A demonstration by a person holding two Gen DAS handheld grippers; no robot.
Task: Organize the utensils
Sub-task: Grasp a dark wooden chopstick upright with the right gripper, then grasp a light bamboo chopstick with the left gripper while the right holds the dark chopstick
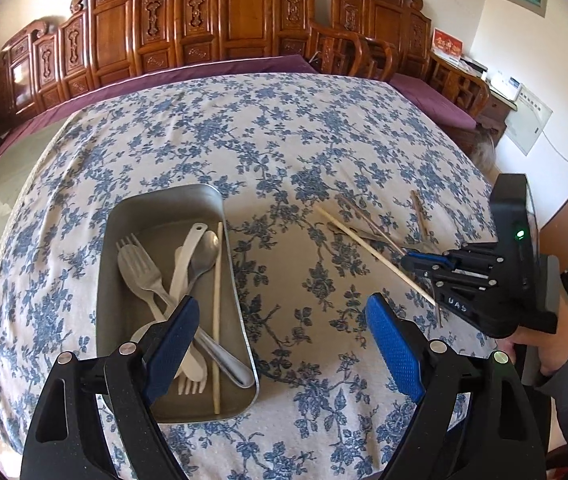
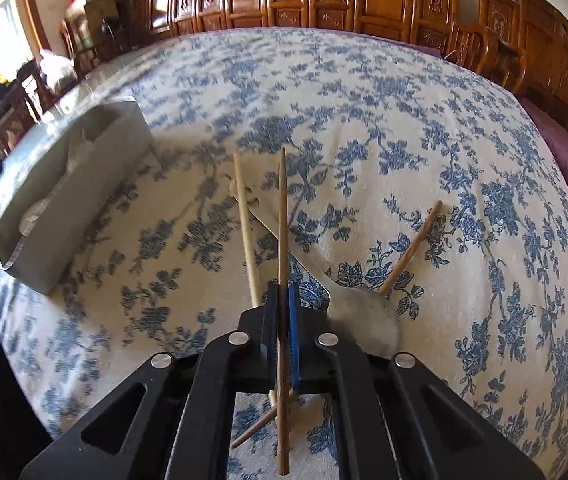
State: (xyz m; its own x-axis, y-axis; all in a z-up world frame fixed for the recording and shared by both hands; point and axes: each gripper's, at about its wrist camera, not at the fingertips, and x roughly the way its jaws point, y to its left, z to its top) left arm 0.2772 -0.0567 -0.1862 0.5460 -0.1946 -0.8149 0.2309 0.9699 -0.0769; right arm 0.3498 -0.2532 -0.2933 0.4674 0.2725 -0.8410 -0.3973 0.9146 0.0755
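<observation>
A metal tray [image 1: 124, 216] on the floral tablecloth holds a metal fork [image 1: 140, 272], a metal spoon [image 1: 204, 252], a white plastic fork [image 1: 188, 264] and a pale chopstick [image 1: 216, 320]. My left gripper [image 1: 280, 340] is open and empty over the tray's near right corner. My right gripper [image 2: 282, 300] is shut on a brown chopstick [image 2: 282, 220]; it also shows in the left wrist view [image 1: 407, 260]. Beside it lie a pale chopstick [image 2: 246, 232], a metal spoon [image 2: 359, 312] and another brown chopstick [image 2: 415, 244]. The tray [image 2: 64, 200] stands to the left.
The table carries a blue floral cloth [image 1: 284, 128]. Carved wooden chairs [image 1: 244, 12] line its far side. A purple cushion [image 1: 431, 96] lies at the far right. The person's hand [image 1: 555, 344] holds the right gripper.
</observation>
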